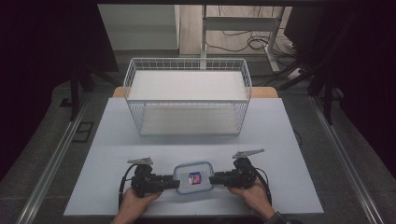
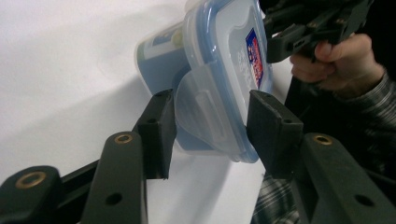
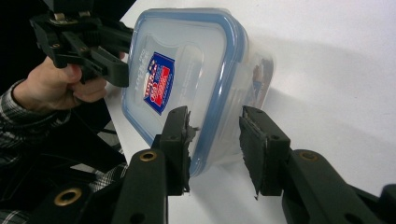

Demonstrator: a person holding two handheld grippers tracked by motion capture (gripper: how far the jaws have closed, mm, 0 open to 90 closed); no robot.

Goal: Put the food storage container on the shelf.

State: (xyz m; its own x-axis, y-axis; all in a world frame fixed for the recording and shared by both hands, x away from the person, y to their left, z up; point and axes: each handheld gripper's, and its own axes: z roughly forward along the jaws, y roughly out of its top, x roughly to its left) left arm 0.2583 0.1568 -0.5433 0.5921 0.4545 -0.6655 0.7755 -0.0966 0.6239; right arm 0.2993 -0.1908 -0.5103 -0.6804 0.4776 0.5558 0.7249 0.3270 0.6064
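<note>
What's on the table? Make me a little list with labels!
box: clear plastic box with a blue-rimmed lid and a red and blue sticker, at the near edge of the table
basket: white wire basket farther back, nothing seen inside
left gripper: jaws on either side of the box's left end, around a lid flap
right gripper: jaws on either side of the box's right edge
hands: one on each gripper

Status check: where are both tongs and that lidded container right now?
Left tongs open, straddling the container's side latch. Right tongs open around the opposite lid edge. Container lidded, on the table. Wire basket beyond, nothing between.
</note>
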